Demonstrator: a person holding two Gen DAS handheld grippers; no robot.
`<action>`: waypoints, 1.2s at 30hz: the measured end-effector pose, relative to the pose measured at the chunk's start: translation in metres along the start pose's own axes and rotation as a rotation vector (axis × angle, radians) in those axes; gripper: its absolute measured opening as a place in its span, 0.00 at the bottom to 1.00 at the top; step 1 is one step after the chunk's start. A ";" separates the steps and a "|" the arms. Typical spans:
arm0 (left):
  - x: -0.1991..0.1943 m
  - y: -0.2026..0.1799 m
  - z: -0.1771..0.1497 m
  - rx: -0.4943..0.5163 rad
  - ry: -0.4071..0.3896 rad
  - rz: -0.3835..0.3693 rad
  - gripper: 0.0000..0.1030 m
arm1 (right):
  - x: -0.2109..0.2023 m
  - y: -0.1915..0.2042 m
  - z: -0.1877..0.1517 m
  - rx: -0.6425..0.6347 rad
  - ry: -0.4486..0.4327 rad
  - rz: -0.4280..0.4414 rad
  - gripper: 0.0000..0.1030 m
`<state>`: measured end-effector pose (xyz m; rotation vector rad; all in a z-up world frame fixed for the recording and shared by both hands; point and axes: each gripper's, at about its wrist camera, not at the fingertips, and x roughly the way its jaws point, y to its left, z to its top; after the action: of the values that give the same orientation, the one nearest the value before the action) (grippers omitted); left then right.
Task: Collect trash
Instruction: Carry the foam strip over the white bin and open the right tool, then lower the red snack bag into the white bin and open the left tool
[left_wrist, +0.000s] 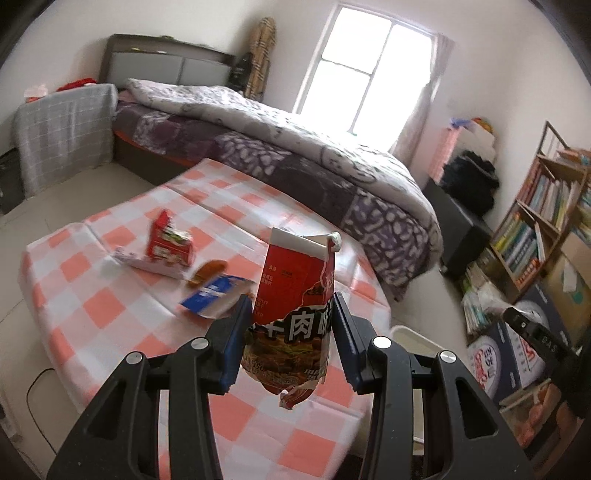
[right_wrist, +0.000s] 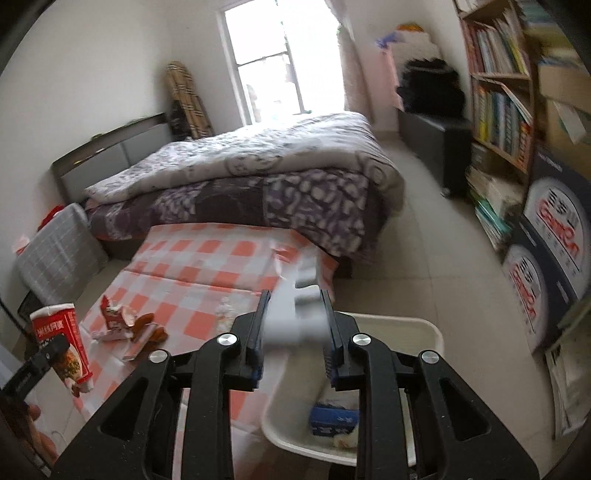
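Observation:
My left gripper (left_wrist: 291, 306) is shut on a torn red noodle wrapper (left_wrist: 295, 295) and holds it above the checked tablecloth (left_wrist: 110, 295); it also shows in the right wrist view (right_wrist: 62, 343). My right gripper (right_wrist: 295, 321) holds a blurred white-grey piece of trash (right_wrist: 299, 314) between its fingers, above the white bin (right_wrist: 424, 328). A blue packet (right_wrist: 332, 421) lies in the bin. On the cloth lie a red carton (left_wrist: 168, 240), a brown peel (left_wrist: 207, 271) and a blue-white wrapper (left_wrist: 218, 295).
A bed with a purple quilt (left_wrist: 295, 147) stands behind the table. A bookshelf (right_wrist: 498, 92) and stacked boxes (right_wrist: 546, 240) line the right wall. A grey checked seat (left_wrist: 62, 129) is at the left.

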<state>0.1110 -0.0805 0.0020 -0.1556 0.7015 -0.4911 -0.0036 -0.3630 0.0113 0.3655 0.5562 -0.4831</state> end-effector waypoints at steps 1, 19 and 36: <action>0.003 -0.006 -0.002 0.010 0.008 -0.007 0.42 | 0.000 -0.007 0.000 0.023 0.010 -0.010 0.52; 0.052 -0.124 -0.047 0.141 0.188 -0.186 0.43 | -0.018 -0.081 0.015 0.264 -0.102 -0.118 0.90; 0.058 -0.147 -0.030 0.142 0.227 -0.248 0.69 | -0.017 -0.079 0.019 0.252 -0.127 -0.132 0.93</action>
<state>0.0735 -0.2363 -0.0105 -0.0536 0.8705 -0.8026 -0.0499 -0.4308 0.0209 0.5363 0.3980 -0.7015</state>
